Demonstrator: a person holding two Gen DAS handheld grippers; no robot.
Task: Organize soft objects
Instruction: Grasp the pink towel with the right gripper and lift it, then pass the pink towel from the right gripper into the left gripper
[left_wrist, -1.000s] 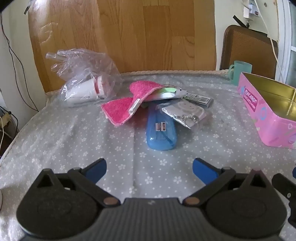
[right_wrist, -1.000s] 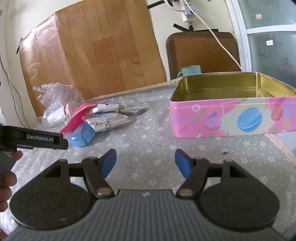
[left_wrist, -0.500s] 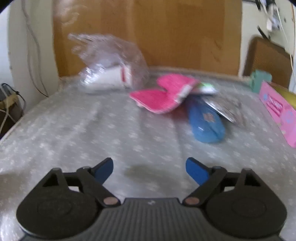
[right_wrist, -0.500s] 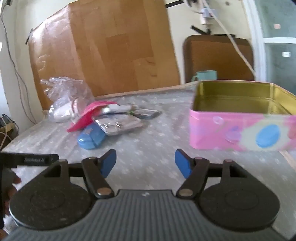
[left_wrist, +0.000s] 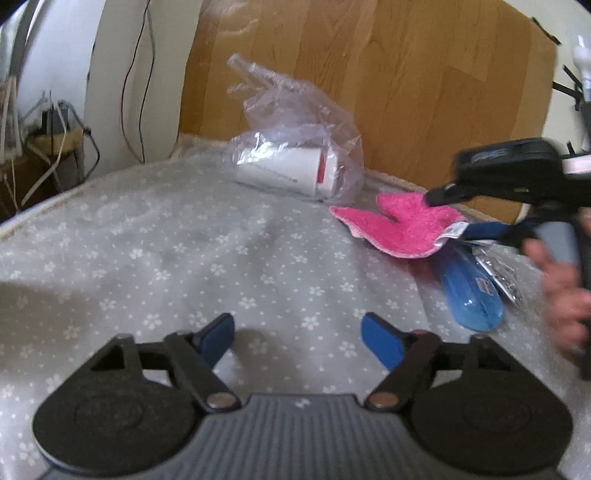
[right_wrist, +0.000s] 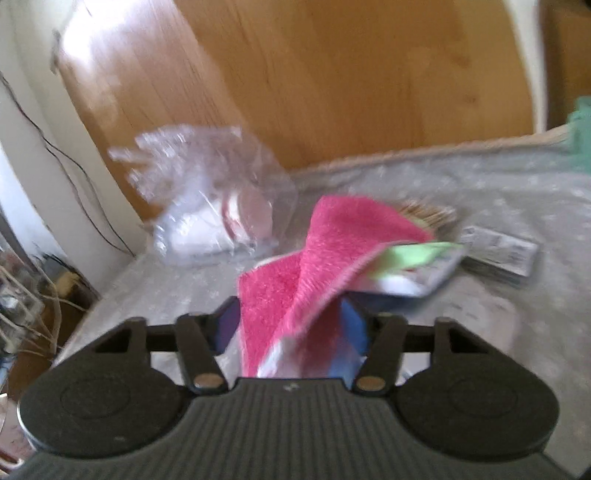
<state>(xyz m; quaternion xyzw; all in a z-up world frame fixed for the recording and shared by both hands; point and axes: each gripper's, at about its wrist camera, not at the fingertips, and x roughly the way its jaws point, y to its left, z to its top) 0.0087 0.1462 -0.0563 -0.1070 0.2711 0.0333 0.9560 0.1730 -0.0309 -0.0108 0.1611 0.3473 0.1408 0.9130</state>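
risking dragging the green-labelled packet (right_wrist: 417, 266) along, right gripper (right_wrist: 291, 325) straddling, jaws wide, the fuzzy pink terry cloth (right_wrist: 317, 258) on the grey flowered tablecloth (left_wrist: 184, 258); left gripper (left_wrist: 297, 334) idling wide, empty.

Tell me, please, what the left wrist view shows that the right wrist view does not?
Only the left wrist view shows the blue case, the person's hand and the open, empty left tool. Only the right wrist view shows the right tool with its fingers either side of the pink cloth, plus a flat packet. Both show the cloth, the plastic bag and the flowered tablecloth.
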